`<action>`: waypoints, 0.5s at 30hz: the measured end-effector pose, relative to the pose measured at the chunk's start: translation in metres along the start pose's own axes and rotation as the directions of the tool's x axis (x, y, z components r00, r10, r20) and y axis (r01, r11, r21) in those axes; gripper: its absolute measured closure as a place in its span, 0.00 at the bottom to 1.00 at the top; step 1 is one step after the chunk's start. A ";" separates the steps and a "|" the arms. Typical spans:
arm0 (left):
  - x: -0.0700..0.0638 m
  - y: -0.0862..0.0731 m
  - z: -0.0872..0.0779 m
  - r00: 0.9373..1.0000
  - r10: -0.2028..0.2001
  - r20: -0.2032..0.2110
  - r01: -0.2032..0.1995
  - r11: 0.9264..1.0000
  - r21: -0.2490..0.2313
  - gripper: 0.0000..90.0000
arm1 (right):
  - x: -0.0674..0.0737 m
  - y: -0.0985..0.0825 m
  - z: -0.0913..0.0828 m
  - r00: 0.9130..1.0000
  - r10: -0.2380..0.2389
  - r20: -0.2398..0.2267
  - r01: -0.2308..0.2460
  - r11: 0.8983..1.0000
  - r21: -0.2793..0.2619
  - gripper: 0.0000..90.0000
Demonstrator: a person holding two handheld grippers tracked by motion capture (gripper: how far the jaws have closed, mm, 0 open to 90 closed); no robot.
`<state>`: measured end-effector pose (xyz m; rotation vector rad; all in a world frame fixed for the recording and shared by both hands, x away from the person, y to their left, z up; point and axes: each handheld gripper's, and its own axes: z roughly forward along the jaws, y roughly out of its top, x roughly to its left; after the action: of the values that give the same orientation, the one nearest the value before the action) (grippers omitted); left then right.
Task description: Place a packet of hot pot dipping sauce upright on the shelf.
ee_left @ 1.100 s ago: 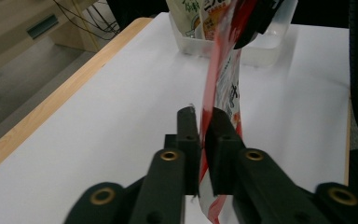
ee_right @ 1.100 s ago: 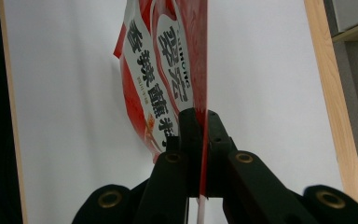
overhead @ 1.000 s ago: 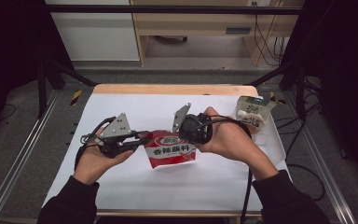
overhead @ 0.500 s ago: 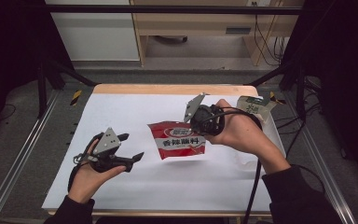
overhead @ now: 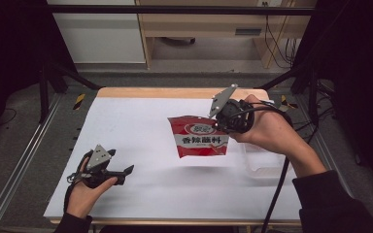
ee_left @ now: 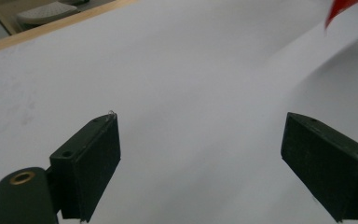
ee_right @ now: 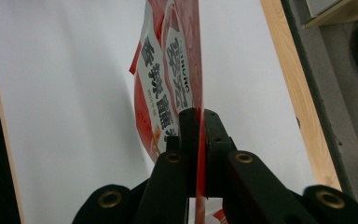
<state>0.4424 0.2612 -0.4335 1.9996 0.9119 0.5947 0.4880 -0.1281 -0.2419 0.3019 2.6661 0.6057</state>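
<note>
A red and white snack packet (overhead: pixel 199 137) with Chinese lettering hangs in the air above the white table (overhead: pixel 141 126). My right gripper (overhead: pixel 222 124) is shut on the packet's right edge; in the right gripper view the thin red edge (ee_right: pixel 198 140) is pinched between the two black jaws and the packet (ee_right: pixel 168 79) stretches away from them. My left gripper (overhead: pixel 126 171) rests low at the table's front left, open and holding nothing. In the left gripper view its jaws stand wide apart over bare white surface, with a red corner of the packet (ee_left: pixel 338 11) at the top right.
A clear plastic container (overhead: pixel 264 162) lies on the table beneath the right forearm. The table's wooden far edge (overhead: pixel 175 92) runs along the back. Black frame posts stand at both sides, with cables on the floor at the right.
My left gripper let go of the packet and drew back to the front left, now open. My right gripper lifted the packet up and toward the right.
</note>
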 end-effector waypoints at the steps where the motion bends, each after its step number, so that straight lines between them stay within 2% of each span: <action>1: 0.001 -0.002 0.000 1.000 -0.004 -0.005 0.004 1.000 0.004 0.13 | -0.001 -0.002 -0.002 1.000 0.003 0.002 -0.003 1.000 -0.003 1.00; 8: 0.006 -0.006 0.001 0.999 -0.020 -0.034 0.021 1.000 0.015 0.13 | -0.011 -0.013 -0.022 0.999 0.027 0.039 -0.026 0.999 -0.035 1.00; 15: 0.005 -0.007 0.003 1.000 -0.014 -0.027 0.015 1.000 0.023 0.12 | -0.019 -0.023 -0.042 0.996 0.047 0.080 -0.043 0.998 -0.047 1.00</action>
<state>0.4447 0.2665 -0.4406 2.0085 0.9533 0.6067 0.4855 -0.1695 -0.2116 0.3669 2.5708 0.6525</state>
